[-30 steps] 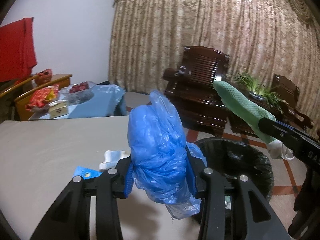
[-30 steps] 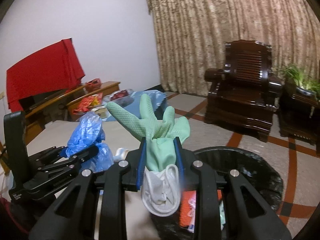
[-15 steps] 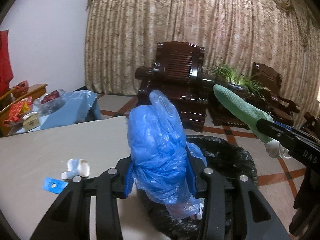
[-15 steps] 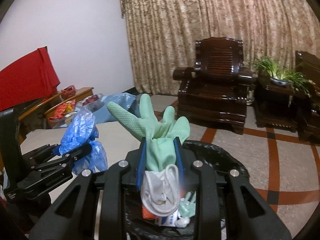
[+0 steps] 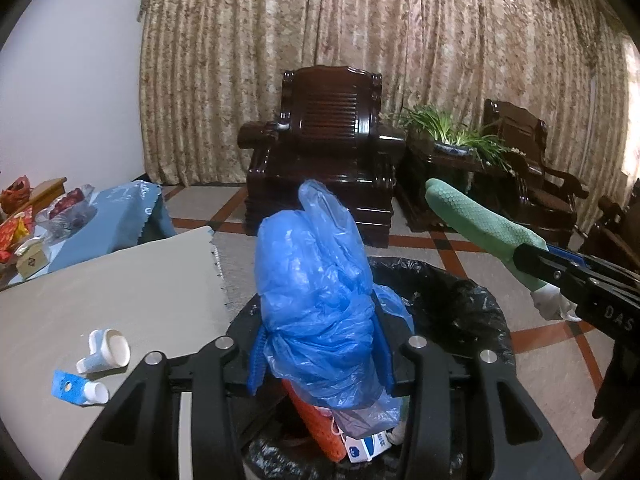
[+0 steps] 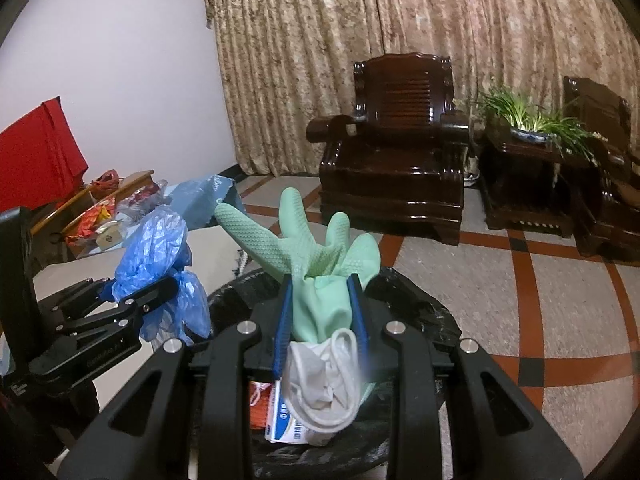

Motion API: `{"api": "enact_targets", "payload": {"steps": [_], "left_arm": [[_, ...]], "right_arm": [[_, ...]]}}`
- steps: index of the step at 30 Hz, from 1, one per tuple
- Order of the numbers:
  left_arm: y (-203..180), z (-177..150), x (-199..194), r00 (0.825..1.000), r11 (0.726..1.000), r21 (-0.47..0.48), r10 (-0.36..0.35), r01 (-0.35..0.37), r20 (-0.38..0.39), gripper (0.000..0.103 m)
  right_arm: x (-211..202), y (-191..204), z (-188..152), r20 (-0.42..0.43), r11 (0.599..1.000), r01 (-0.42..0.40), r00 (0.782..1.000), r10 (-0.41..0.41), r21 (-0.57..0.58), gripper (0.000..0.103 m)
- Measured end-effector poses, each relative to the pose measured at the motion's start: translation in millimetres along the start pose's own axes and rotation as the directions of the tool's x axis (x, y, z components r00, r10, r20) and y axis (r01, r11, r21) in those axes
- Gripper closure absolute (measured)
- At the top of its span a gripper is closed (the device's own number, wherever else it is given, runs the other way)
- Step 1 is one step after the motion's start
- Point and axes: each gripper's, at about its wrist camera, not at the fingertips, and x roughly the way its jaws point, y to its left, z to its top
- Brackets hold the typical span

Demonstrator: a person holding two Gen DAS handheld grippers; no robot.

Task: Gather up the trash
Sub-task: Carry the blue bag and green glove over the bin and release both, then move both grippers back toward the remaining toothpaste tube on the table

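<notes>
My left gripper (image 5: 320, 344) is shut on a crumpled blue plastic bag (image 5: 316, 300), held over the black-lined trash bin (image 5: 472, 300). My right gripper (image 6: 320, 312) is shut on a green rubber glove (image 6: 316, 256) with its white lining (image 6: 324, 384) hanging below, also above the bin (image 6: 416, 312). The bin holds an orange net and a white and blue packet (image 5: 366, 446). In the left wrist view the glove (image 5: 480, 224) and right gripper show at the right. In the right wrist view the left gripper with the blue bag (image 6: 156, 256) sits at the left.
A grey table (image 5: 120, 292) lies left of the bin, with small white plastic caps (image 5: 106, 350) and a blue scrap (image 5: 66, 386) near its edge. Dark wooden armchairs (image 5: 328, 160), a potted plant (image 5: 452, 136) and a curtain stand behind. A blue-covered low table (image 5: 116, 216) carries clutter.
Both grippers have moved from over the table towards the right and down, and now hang above the open bin. Each still holds its item; the bin's contents have come into view.
</notes>
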Motion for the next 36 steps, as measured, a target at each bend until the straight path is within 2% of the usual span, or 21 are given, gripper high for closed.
{"api": "enact_targets", "payload": {"steps": [5,6,7,8,9,13,14,15,17,22,28,36], "left_arm": [[2,-3,17,0.999,0.999,-0.015,-0.034,0.034,-0.028,0.055],[1,-3,20,0.999,0.999,-0.016,-0.039,0.039,-0.033,0.050],[1,-4,23,0.998,0.999,-0.018,-0.046,0.045,-0.040,0.042],[2,-5,23,0.998,0.998,-0.021,-0.053,0.052,-0.041,0.038],[3,-6,23,0.997,0.998,-0.027,-0.058,0.057,-0.043,0.032],[12,-11,20,0.998,0.998,-0.034,-0.049,0.048,-0.046,0.021],[15,-13,18,0.998,0.998,-0.036,-0.044,0.042,-0.046,0.021],[17,-13,17,0.998,0.999,-0.038,-0.039,0.038,-0.046,0.019],[25,-15,10,0.999,0.999,-0.044,-0.018,0.017,-0.044,0.015],[46,-21,-17,0.999,0.998,-0.045,0.041,-0.042,-0.007,0.009],[82,-34,-51,0.991,0.989,-0.067,0.130,-0.129,0.016,0.008],[146,-56,-84,0.957,0.950,-0.131,0.289,-0.285,0.011,0.008]], "right_arm": [[18,-5,-5,-0.031,1.000,0.020,0.999,-0.020,0.001,0.074],[22,-7,-7,-0.039,1.000,0.028,0.999,-0.028,0.000,0.070],[24,-8,-8,-0.043,0.999,0.037,0.998,-0.037,-0.001,0.069],[27,-9,-9,-0.047,0.999,0.042,0.998,-0.043,-0.003,0.061],[28,-10,-10,-0.047,0.999,0.052,0.997,-0.053,-0.003,0.049],[29,-15,-14,-0.047,0.998,0.065,0.997,-0.064,0.010,0.030],[27,-16,-15,-0.040,0.997,0.069,0.997,-0.068,0.017,0.018],[24,-16,-16,-0.031,0.997,0.070,0.997,-0.069,0.025,0.012],[19,-15,-16,-0.018,0.997,0.056,0.998,-0.055,0.051,0.007],[10,-8,-11,-0.015,0.996,0.035,0.999,-0.034,0.081,0.005],[10,30,-11,-0.009,0.998,-0.022,1.000,0.023,0.055,0.005],[27,107,-14,-0.045,0.985,-0.162,0.986,0.160,-0.052,0.005]]}}
